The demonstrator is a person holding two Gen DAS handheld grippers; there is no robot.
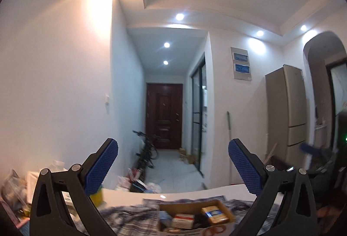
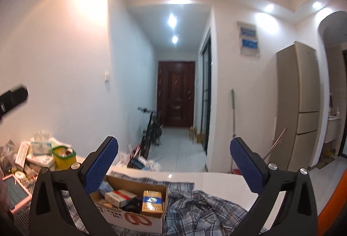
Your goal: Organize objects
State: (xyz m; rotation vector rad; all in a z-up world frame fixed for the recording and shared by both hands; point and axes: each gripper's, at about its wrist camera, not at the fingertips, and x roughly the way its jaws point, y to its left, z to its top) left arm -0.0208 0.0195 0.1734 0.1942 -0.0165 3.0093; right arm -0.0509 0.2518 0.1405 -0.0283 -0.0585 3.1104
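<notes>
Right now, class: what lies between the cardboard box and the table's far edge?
In the right wrist view, a strip of plaid cloth, then bare white table, lies beyond the cardboard box.

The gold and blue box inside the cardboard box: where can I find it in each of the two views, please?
Left wrist view: gold and blue box at the bottom, right of centre, in the right end of the cardboard box.
Right wrist view: bottom, left of centre, at, in the right end of the same carton, just right of the left finger.
Shared landmark: the dark red door at the end of the corridor.
</notes>
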